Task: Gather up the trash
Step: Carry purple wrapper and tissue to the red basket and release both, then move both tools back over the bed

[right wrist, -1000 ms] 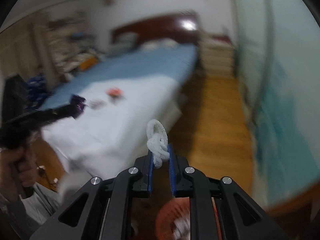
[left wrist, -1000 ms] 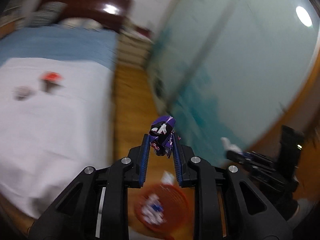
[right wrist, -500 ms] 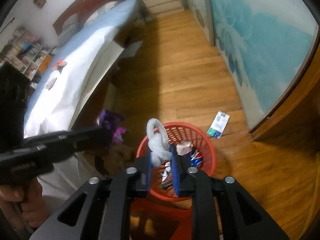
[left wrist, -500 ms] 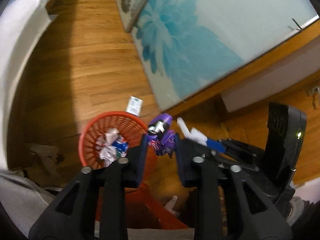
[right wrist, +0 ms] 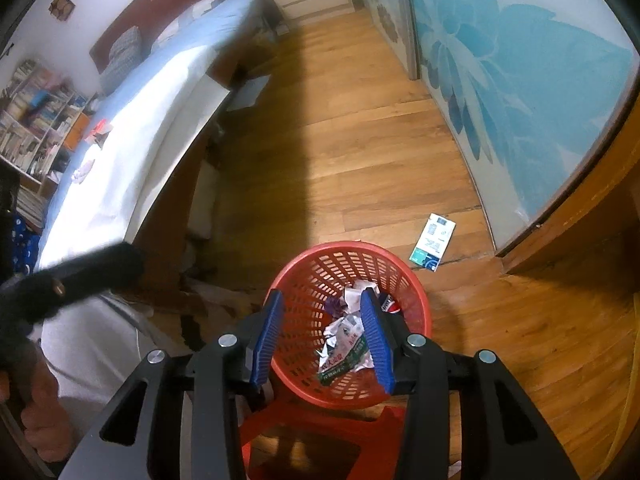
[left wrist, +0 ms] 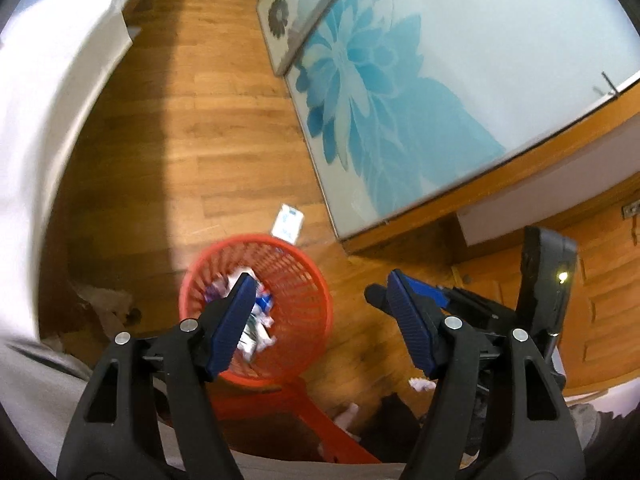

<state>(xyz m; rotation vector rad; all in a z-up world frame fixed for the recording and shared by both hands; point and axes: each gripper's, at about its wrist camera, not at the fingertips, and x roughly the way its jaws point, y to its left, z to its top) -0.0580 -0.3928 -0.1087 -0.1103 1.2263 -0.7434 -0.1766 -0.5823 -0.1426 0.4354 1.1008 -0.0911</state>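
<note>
Jaws of the left gripper [left wrist: 320,300] stand wide apart with nothing between them, above the floor just right of the red basket [left wrist: 304,276]. Jaws of the right gripper [right wrist: 322,320] are likewise released and empty, poised directly over the same basket [right wrist: 416,300].

Basket: red plastic lattice, standing on the wooden floor [right wrist: 360,160] against a red stool [right wrist: 320,436]. Collected trash [right wrist: 344,340] lies inside it: crumpled white paper, a printed green-and-white wrapper, and a purple wrapper [right wrist: 334,306] near the far side. The left wrist view shows the trash [left wrist: 256,324] only partly, behind its own left finger, and blurred; the purple wrapper cannot be made out there.

A flat white-and-blue packet [right wrist: 434,242] lies on the floor just beyond the basket, apart from its rim; both views show it [left wrist: 288,222].

Right wrist view only: the bed [right wrist: 132,152] with its white cover, carrying a red item [right wrist: 98,128] and a pale item [right wrist: 82,170] well apart from the basket; a bookshelf [right wrist: 32,120] beyond; the left gripper as a dark blurred shape at the left edge.

Left wrist view only: the right gripper's body at lower right, and a small white scrap [left wrist: 420,384] on the floor beside it, outside the basket. A floral glass panel [left wrist: 400,100] lines the right side in both views.
</note>
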